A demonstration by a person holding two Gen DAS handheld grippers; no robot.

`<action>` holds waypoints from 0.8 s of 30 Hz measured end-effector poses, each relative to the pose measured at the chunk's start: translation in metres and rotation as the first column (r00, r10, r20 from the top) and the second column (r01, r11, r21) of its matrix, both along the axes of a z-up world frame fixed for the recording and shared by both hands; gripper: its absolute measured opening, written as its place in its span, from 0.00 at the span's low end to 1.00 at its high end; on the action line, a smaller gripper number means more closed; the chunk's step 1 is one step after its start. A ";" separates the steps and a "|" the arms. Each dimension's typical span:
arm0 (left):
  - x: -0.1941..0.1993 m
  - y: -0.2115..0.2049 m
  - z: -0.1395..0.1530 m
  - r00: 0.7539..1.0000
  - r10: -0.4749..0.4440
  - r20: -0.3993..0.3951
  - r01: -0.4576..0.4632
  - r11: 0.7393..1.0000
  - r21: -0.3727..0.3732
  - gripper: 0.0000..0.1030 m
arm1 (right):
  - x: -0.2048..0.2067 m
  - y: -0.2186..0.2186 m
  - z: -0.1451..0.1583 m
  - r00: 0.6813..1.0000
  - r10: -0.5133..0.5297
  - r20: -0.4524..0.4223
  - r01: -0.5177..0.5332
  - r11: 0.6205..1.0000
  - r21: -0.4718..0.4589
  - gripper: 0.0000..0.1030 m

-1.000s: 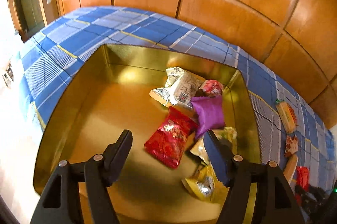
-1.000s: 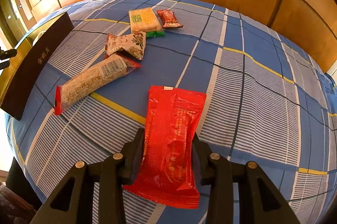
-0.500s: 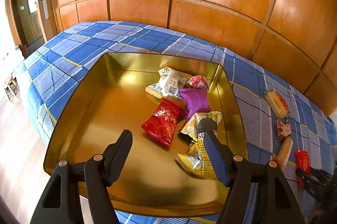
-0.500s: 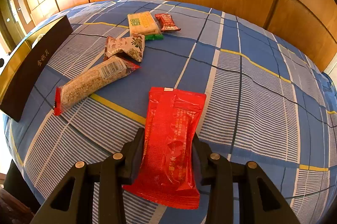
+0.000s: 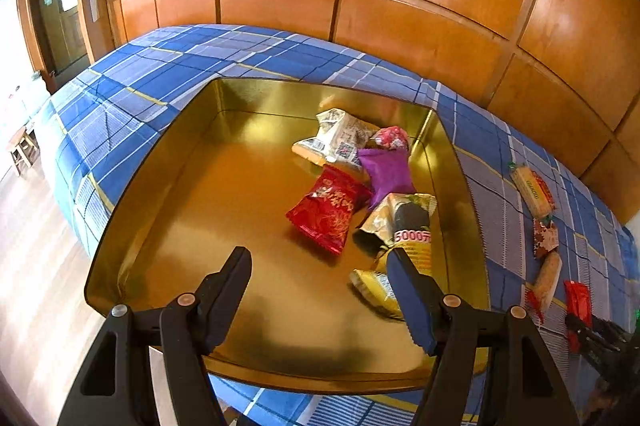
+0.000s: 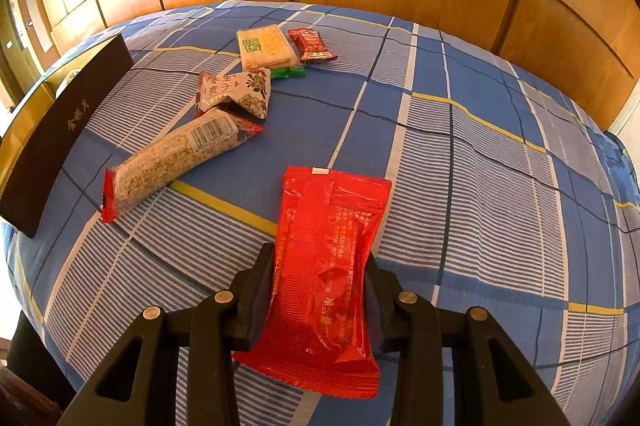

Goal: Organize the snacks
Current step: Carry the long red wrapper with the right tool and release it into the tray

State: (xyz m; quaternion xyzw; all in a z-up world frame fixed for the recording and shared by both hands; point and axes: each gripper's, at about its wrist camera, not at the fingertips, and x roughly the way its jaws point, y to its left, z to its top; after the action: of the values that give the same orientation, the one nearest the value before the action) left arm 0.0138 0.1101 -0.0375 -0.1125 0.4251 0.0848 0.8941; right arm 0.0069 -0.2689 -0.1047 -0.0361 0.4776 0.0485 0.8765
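While the left gripper (image 5: 318, 288) backs up and away, jaws wide and empty, the gold tin (image 5: 260, 97) ahead holds six packets, freshly dropped. Over on the right wrist view, the right gripper (image 6: 320, 286) stays clamped on the red packet (image 6: 326, 266); four snacks wait ahead-left.

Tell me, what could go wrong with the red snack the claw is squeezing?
1. The right gripper pinches the red packet only near its middle, so the slippery wrapper might slide out on the way to the gold tin.
2. Squeezing too hard could crush whatever is inside.
3. The tin's tall dark side stands between the packet and the inside, so a low carry could bump it. The grain bar lying nearby could also get knocked.
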 end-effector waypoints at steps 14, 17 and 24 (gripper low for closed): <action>-0.010 0.044 0.000 0.992 0.121 0.016 -0.121 0.992 -0.017 0.69 | -0.002 0.026 0.038 0.998 0.049 0.027 -0.052 0.991 0.125 0.36; -0.014 0.055 0.001 0.988 0.151 0.025 -0.151 0.988 -0.015 0.69 | 0.002 0.056 0.057 0.987 0.144 0.069 -0.153 0.978 0.141 0.36; -0.021 0.072 0.004 0.980 0.194 0.035 -0.193 0.981 -0.019 0.69 | 0.009 0.173 0.099 0.872 0.464 0.159 -0.488 0.853 0.186 0.36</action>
State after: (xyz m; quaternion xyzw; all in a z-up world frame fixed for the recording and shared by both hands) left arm -0.0070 0.1825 -0.0337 -0.1619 0.3961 0.1660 0.8884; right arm 0.0157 -0.0954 -0.0053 -0.0584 0.3973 0.3146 0.8601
